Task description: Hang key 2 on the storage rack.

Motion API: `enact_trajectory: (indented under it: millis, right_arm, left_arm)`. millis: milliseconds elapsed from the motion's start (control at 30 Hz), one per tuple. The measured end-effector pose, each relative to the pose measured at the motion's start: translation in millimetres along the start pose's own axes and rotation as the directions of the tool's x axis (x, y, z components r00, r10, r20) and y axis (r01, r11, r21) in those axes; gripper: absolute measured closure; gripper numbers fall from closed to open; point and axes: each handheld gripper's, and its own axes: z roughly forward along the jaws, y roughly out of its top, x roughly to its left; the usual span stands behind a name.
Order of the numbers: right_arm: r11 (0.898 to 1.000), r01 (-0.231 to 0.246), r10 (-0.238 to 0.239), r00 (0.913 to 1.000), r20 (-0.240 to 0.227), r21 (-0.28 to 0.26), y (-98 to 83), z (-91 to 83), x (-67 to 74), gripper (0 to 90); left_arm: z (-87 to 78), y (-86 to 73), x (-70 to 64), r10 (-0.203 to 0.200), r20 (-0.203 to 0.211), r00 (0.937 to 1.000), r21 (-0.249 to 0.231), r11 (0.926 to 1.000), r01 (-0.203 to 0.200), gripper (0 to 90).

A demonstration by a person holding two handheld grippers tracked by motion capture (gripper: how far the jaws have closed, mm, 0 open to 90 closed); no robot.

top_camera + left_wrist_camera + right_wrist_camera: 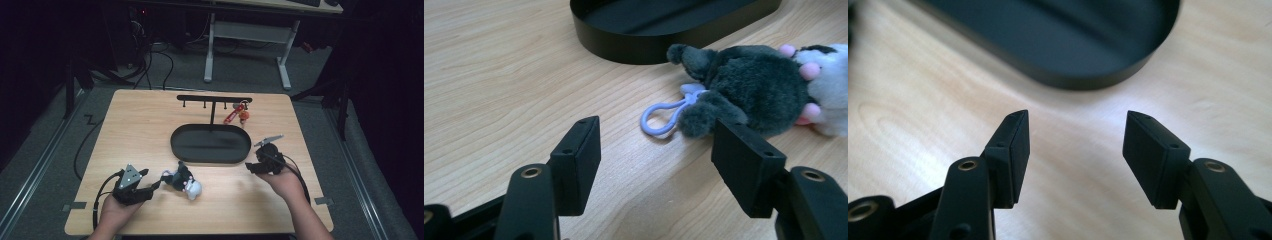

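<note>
One plush keychain (749, 87), dark grey fur with a white end and pink nubs, lies on its side on the bench (150, 130), just in front of the black oval tray (210, 145) and a little toward its left end. Its pale blue clasp ring (659, 117) rests flat on the wood beside the grey fur, on the side facing the left hand-held gripper (656, 150). That hand-held gripper sits low, left of the plush, its jaws spread with nothing between them (one pad sits just in front of the fur; whether it touches I cannot tell). The right hand-held gripper (1075, 150) is at the tray's right end, close to the rim, jaws spread over bare wood. Behind the tray stands a black hook rack (214, 98), a red keychain (235, 114) hanging from its right side.
</note>
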Motion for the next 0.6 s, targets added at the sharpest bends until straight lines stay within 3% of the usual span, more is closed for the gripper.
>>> enact_trajectory:
  millis: [200,400,467,600]
  right_arm:
    - [0.996,-0.009,0.009,1.0000,-0.005,-0.094,-48.3,16.9,21.9,42.6]
    - [0.994,0.001,-0.002,1.0000,-0.005,-0.110,-64.2,24.6,38.0,42.1]
    - [0.992,0.025,-0.025,0.9997,-0.001,-0.120,-64.3,24.3,47.9,41.8]
    - [0.988,0.026,-0.030,0.9994,-0.020,-0.155,-62.0,21.8,56.1,41.8]
  left_arm:
    - [3.3,-0.1,-0.7,-0.006,0.019,0.9998,0.000,1.0000,0.006,37.9]
    - [-1.0,1.4,-0.6,-0.002,0.016,0.9999,-0.017,0.9998,0.002,37.8]
    - [-1.2,2.1,-0.7,-0.002,0.015,0.9999,-0.020,0.9998,0.002,37.8]
    - [0.6,2.8,-0.1,-0.002,0.018,0.9998,-0.020,0.9998,0.002,37.7]
